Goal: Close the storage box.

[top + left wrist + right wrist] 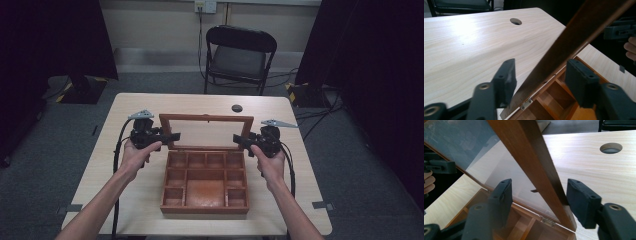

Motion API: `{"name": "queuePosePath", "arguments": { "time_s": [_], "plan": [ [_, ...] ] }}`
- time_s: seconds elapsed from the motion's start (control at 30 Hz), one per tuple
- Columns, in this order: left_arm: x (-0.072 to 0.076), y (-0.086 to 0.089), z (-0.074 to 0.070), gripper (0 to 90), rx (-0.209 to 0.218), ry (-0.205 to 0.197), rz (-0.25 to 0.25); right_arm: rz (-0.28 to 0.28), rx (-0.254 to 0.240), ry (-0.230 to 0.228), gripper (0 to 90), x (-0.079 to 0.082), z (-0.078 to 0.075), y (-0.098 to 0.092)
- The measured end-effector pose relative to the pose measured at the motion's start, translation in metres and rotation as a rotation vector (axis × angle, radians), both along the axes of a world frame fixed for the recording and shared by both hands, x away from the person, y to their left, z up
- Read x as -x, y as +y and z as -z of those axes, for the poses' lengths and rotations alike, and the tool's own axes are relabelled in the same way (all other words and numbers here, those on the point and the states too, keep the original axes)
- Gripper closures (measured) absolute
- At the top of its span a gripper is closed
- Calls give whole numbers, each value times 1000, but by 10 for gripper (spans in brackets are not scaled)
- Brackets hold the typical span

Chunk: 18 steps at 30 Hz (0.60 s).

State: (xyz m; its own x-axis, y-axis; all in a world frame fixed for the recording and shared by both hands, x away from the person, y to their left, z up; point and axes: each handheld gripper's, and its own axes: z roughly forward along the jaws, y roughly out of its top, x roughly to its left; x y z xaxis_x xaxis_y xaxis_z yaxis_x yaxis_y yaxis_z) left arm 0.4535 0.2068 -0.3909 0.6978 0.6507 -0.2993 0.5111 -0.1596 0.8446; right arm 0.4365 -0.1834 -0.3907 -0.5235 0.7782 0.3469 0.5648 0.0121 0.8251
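We hold a gripper in each hand at the light wooden table (135, 200). Nearest us sits the open wooden compartment box (205, 189), its tray split into small cells around one larger one. Its glass-paned lid (206, 131) stands raised at the far edge of the box, hinged there and leaning slightly back.

Our left gripper (170, 136) straddles the lid's left frame rail; in the left gripper view (537, 76) the rail runs between the jaws, brushing the left pad while the right pad stands clear, so the jaws are spread.

Our right gripper (239, 140) straddles the right rail; in the right gripper view (539, 195) the rail lies close to the right pad, a gap on the left, jaws spread.

Farther off, a round cable hole (237, 108) marks the tabletop, and a black folding chair (239, 55) stands beyond the table.
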Motion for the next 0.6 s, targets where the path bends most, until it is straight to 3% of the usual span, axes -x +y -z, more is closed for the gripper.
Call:
{"name": "queuePosePath", "arguments": {
  "time_s": [0.27,0.6],
  "plan": [
    [6,1,0,459,5,-4,16,-14,-1,10,341,3,0,2],
    [13,1,3,378,-10,20,31,-37,2,20,288,12,2,1]
  ]
}}
